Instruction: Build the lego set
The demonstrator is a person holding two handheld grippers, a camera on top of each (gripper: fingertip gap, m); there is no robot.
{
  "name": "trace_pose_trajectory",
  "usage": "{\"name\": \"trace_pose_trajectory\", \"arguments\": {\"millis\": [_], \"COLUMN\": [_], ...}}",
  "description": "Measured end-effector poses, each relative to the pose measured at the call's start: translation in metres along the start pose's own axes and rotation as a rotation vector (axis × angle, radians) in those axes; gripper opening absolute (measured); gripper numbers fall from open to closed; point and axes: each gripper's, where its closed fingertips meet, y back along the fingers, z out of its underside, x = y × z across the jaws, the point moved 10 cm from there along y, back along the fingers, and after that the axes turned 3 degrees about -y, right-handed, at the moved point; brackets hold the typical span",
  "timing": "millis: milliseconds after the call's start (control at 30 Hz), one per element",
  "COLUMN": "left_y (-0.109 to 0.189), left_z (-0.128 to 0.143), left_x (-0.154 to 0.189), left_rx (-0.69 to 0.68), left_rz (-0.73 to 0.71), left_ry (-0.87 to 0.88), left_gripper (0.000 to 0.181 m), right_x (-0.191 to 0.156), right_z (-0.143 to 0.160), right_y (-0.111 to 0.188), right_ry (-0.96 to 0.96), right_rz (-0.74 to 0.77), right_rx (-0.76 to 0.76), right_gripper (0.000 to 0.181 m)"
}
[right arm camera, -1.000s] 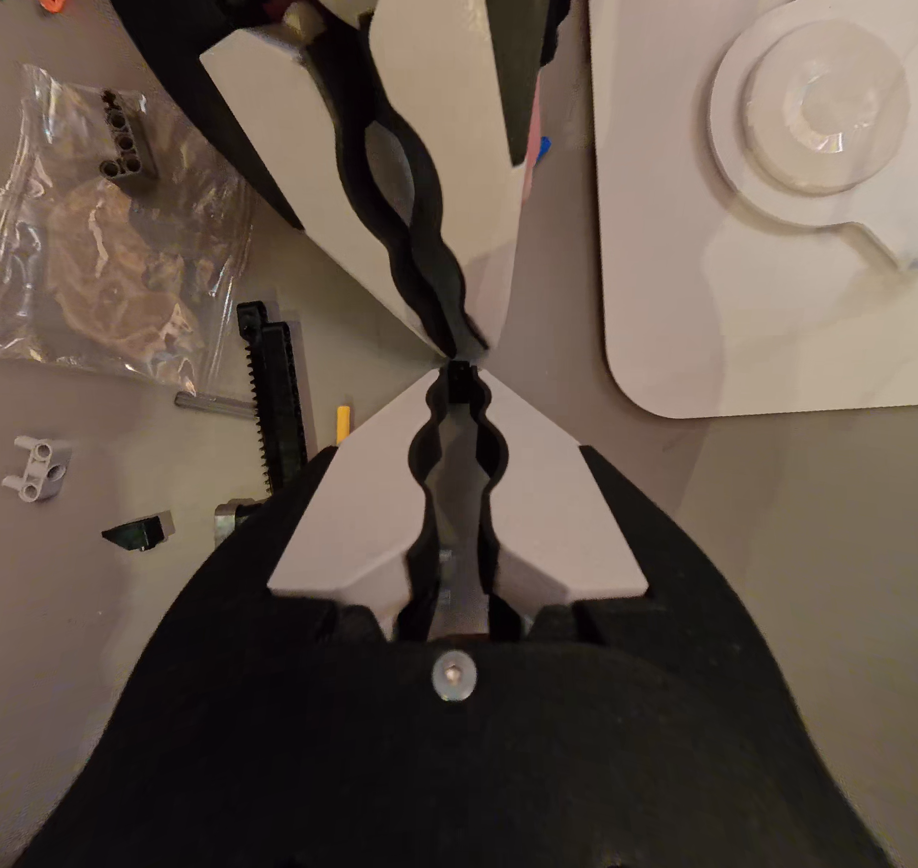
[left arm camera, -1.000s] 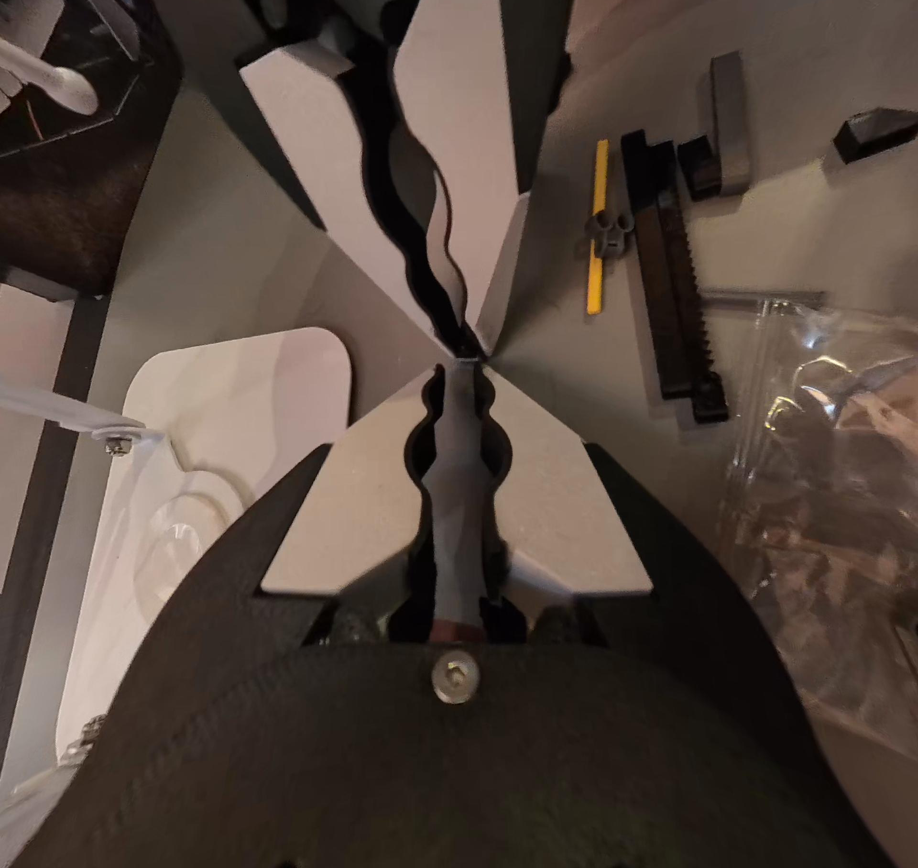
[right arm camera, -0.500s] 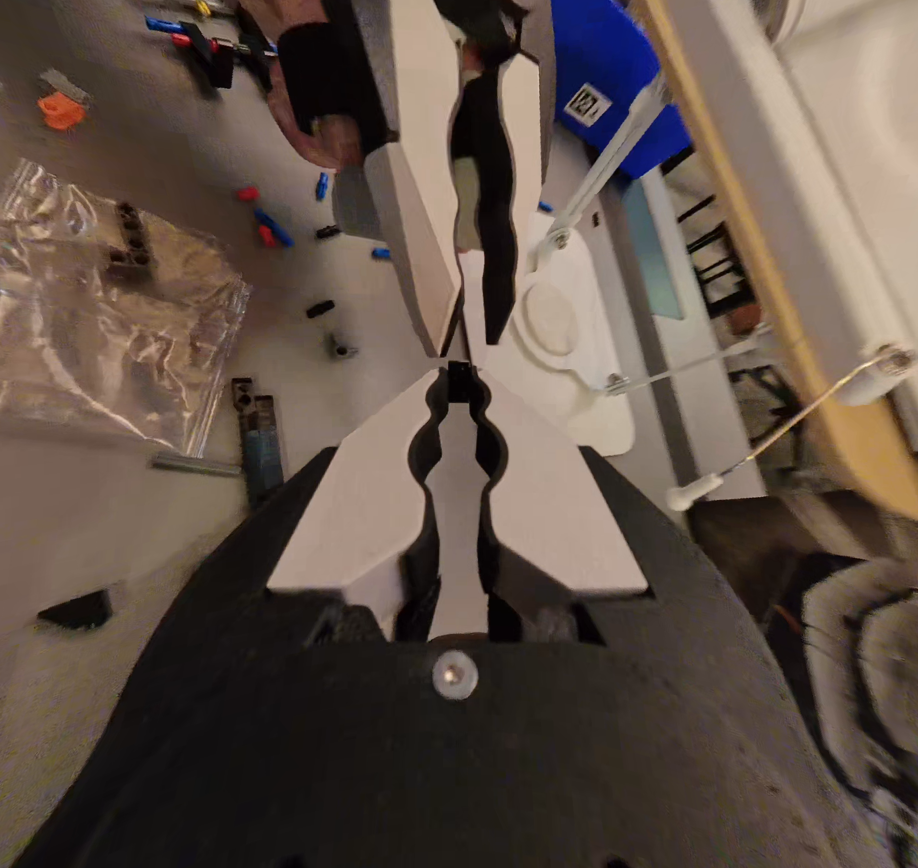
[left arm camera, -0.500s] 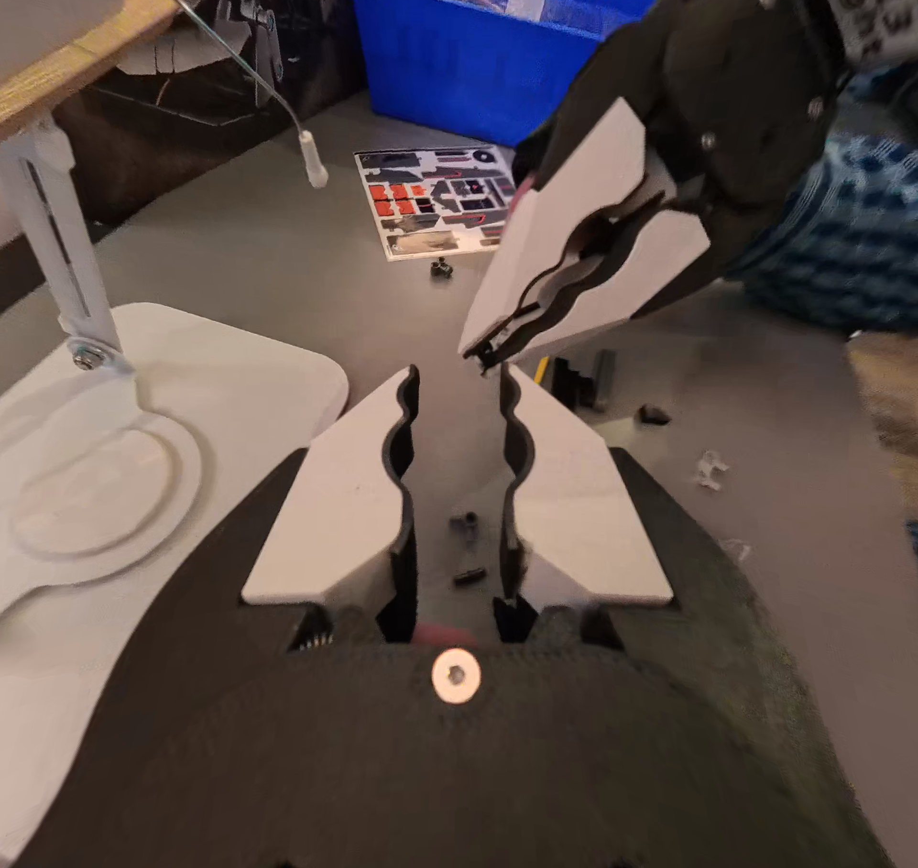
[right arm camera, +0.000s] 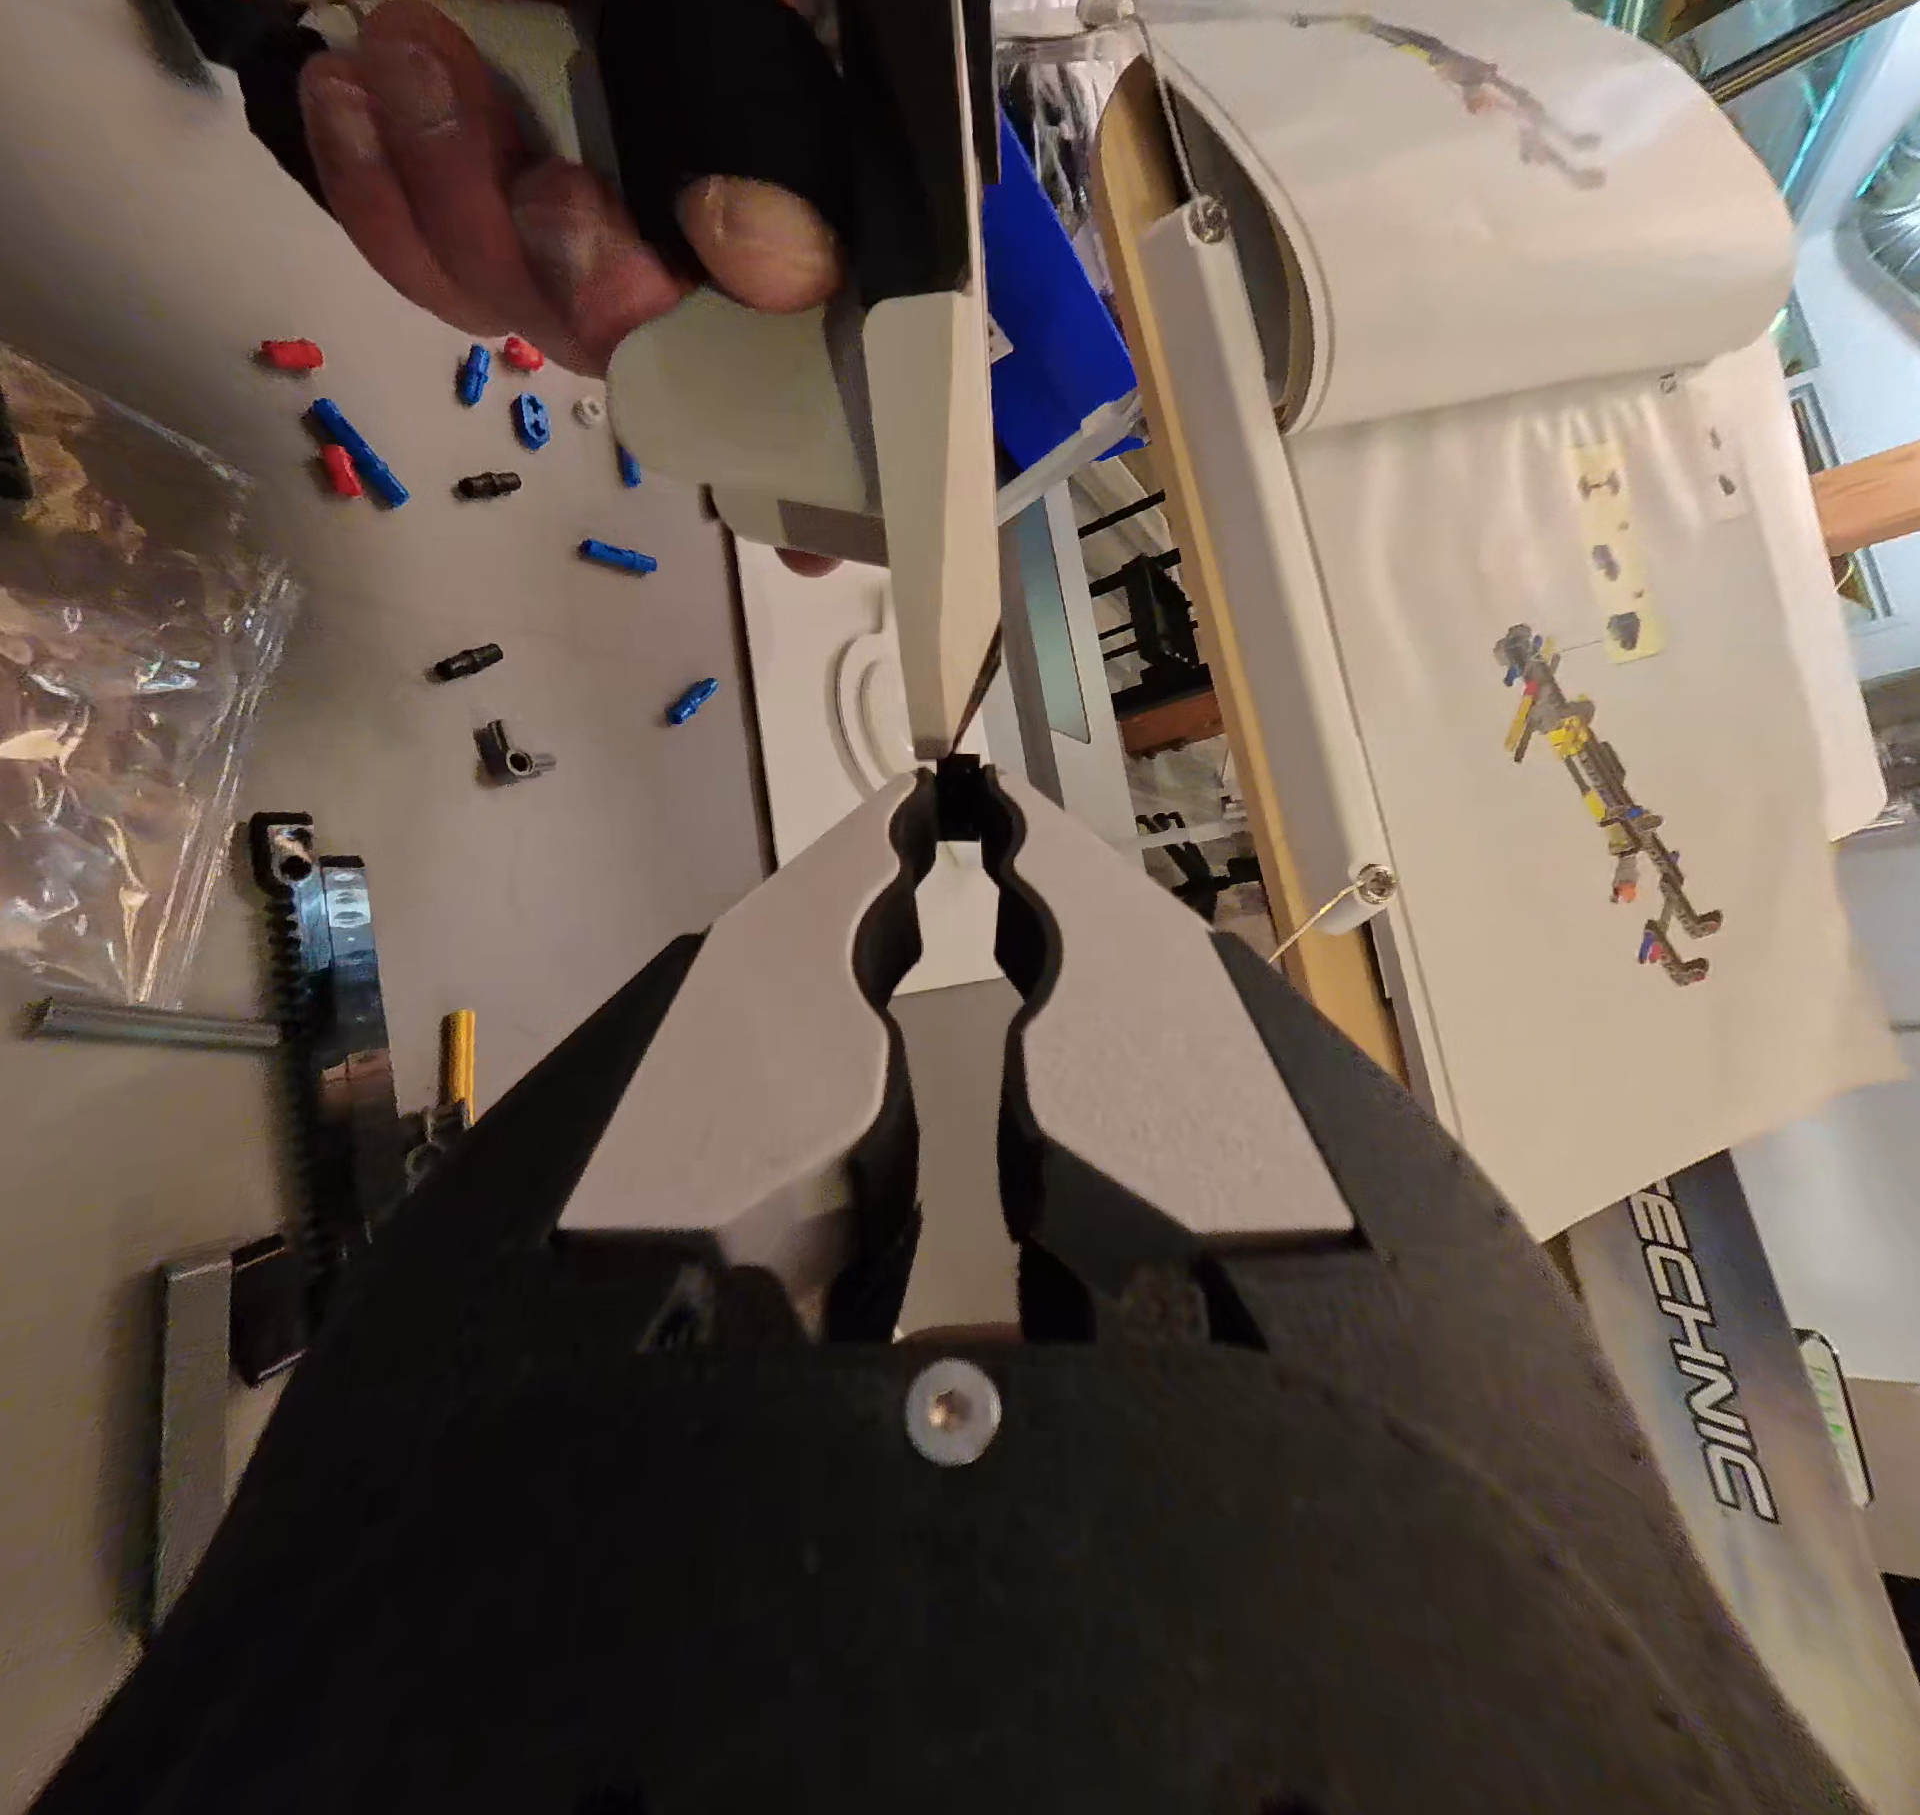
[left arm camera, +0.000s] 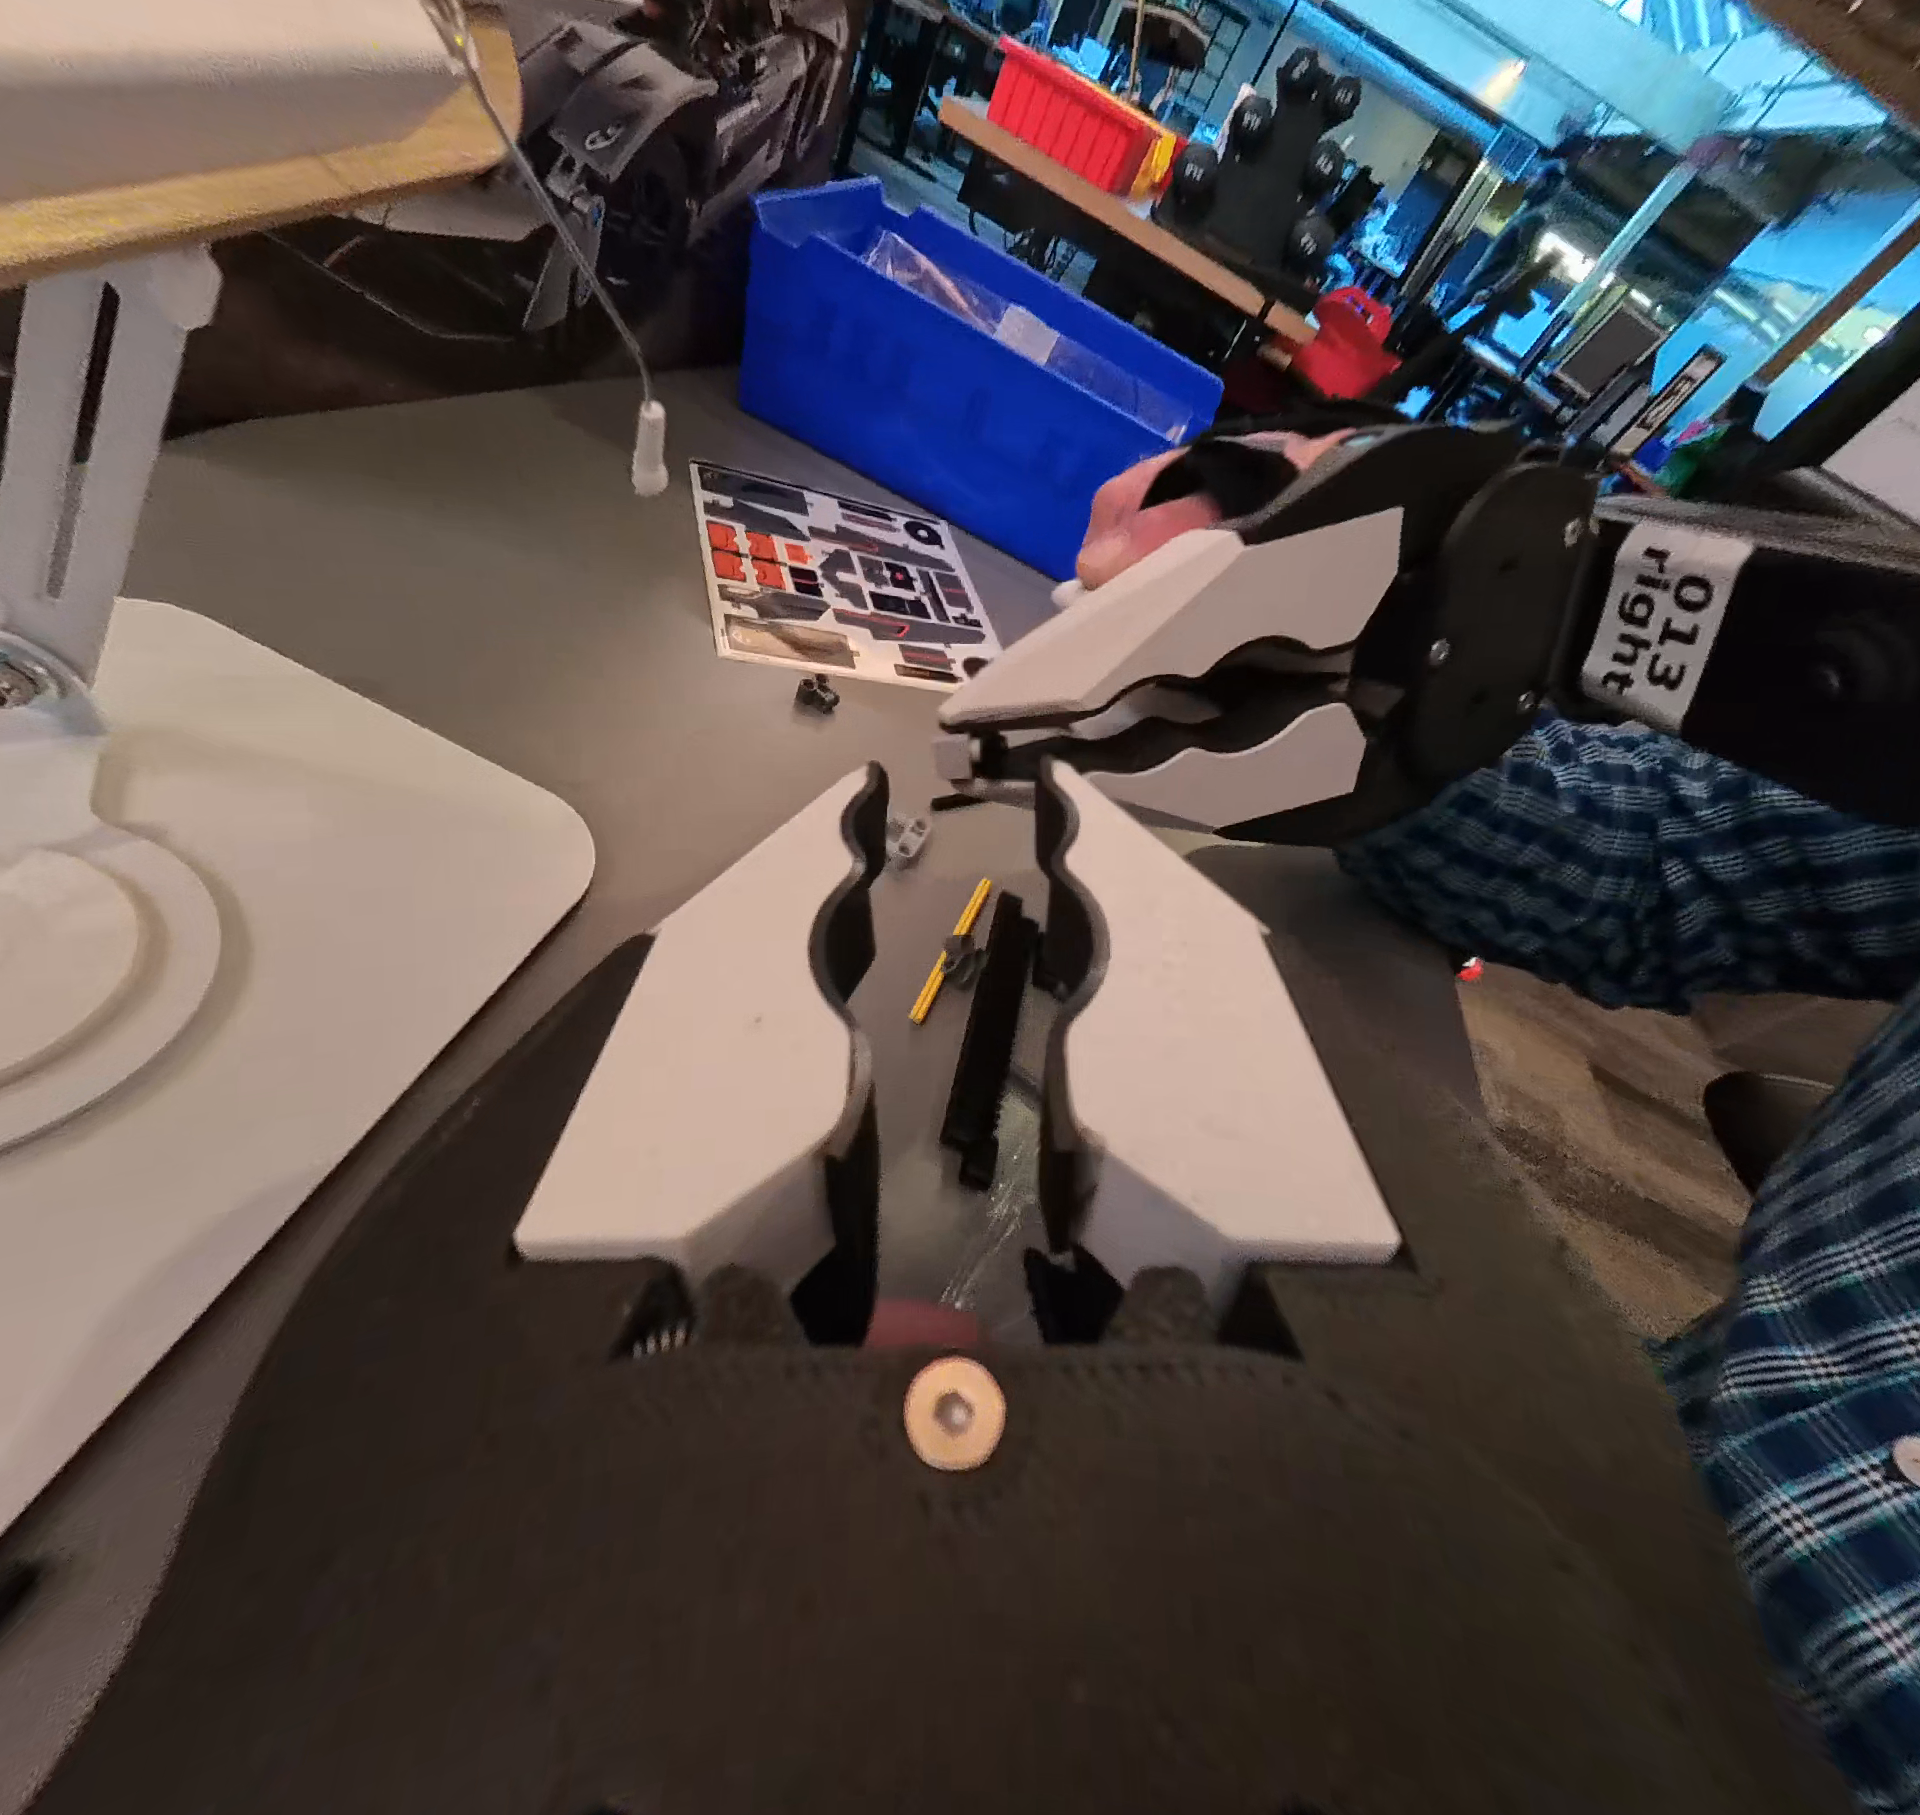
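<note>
My right gripper (right arm camera: 958, 791) is shut on a small black lego piece (right arm camera: 958, 797) at its tips. In the left wrist view the right gripper (left arm camera: 971, 752) comes in from the right, with a small grey bit (left arm camera: 948, 757) at the front of the piece. My left gripper (left arm camera: 961, 786) is open and empty, its tips just under and either side of the right gripper's tip. In the right wrist view the left gripper (right arm camera: 948, 726) shows edge-on, held by a hand (right arm camera: 499, 186), its tip next to the black piece.
On the grey table lie a black gear rack (left arm camera: 987, 1027), a yellow axle (left arm camera: 951, 950), a grey connector (left arm camera: 909, 830), a sticker sheet (left arm camera: 831, 581) and a blue bin (left arm camera: 956, 394). A white stand base (left arm camera: 312, 882) is left. Loose pins (right arm camera: 358, 451), a plastic bag (right arm camera: 104, 674) and an instruction booklet (right arm camera: 1558, 726) show too. The tips of both grippers are at nearly the same place.
Both grippers have tilted up from looking straight down at the table. My left gripper was shut tip to tip with the right and has opened. The right stays shut on the black piece.
</note>
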Motion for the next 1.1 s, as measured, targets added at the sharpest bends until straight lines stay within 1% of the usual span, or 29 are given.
{"name": "trace_pose_trajectory", "arguments": {"millis": [167, 300, 400, 467, 533, 667, 967, 1100], "left_y": [0.000, 0.001, 0.003, 0.003, 0.003, 0.005, 0.006, 0.007], "left_z": [0.001, 0.000, -0.002, -0.001, -0.002, -0.003, -0.008, -0.008], "left_x": [0.003, 0.007, 0.007, 0.009, 0.010, 0.014, 0.022, 0.020], "left_rx": [0.018, 0.035, 0.070, 0.071, 0.075, 0.084, 0.084, 0.119], "left_rz": [0.011, 0.016, 0.051, 0.050, 0.041, 0.028, -0.013, 0.010], "left_ry": [-0.008, -0.025, 0.019, 0.002, -0.002, -0.046, -0.219, -0.224], "left_gripper": [0.015, 0.015, 0.017, 0.011, 0.011, 0.010, 0.006, 0.006], "right_x": [-0.002, -0.002, -0.003, -0.003, -0.003, -0.003, 0.001, 0.006], "right_z": [-0.002, -0.004, -0.008, -0.008, -0.010, -0.012, -0.013, -0.013], "right_y": [0.001, 0.005, 0.007, 0.007, 0.008, 0.010, 0.013, 0.015], "right_ry": [0.016, 0.035, 0.059, 0.058, 0.061, 0.066, 0.044, 0.006], "right_rz": [0.013, 0.031, 0.042, 0.045, 0.056, 0.068, 0.081, 0.061], "right_rx": [0.004, 0.020, 0.030, 0.027, 0.032, 0.037, 0.056, 0.095], "right_gripper": [0.006, 0.006, 0.005, 0.005, 0.005, 0.005, 0.005, 0.006]}}
